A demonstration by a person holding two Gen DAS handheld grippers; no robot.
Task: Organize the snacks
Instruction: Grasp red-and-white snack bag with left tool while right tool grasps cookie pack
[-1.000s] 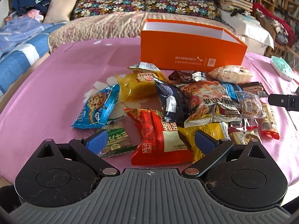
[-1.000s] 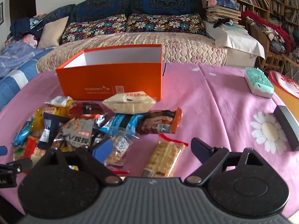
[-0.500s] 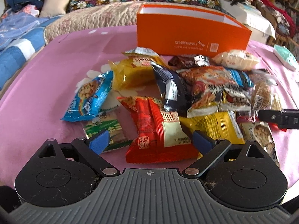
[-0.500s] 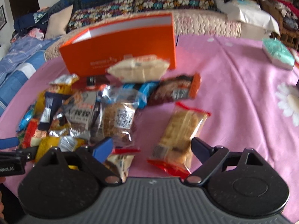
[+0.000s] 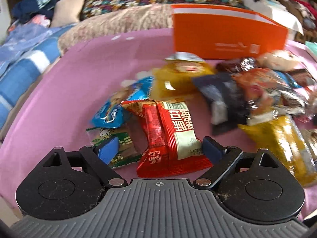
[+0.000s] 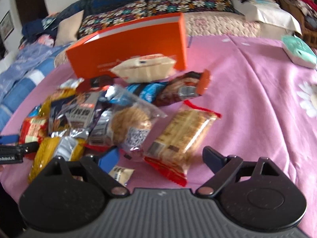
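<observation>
Item: snack heap on a pink tablecloth (image 6: 247, 83), with an orange box (image 5: 227, 33) standing open-topped at the far side, apparently without snacks, though its floor was hidden.

Left gripper (image 5: 160, 148): jaws spread wide and grasping nothing. Over the last second it had moved forward and lower, so that the red snack packet (image 5: 170, 132) lay between its blue pads, with the right pad just beside the packet's edge. A green packet (image 5: 116, 144) lay under the left pad, a blue cookie packet (image 5: 118, 107) just beyond.

Right gripper (image 6: 160, 156): also released, holding nothing. It too had closed in on the heap; the cracker packet with red ends (image 6: 182, 138) sat between its fingers at a slant, a clear-wrapped round biscuit (image 6: 132, 125) to its left.

Both views were blurred by motion, so contact between pads and packets could not be confirmed.

Assessment: no snack seemed to have been moved to the box. Both claws appeared lined up for a first pick, the red packet and the cracker packet being the likely choices.
</observation>
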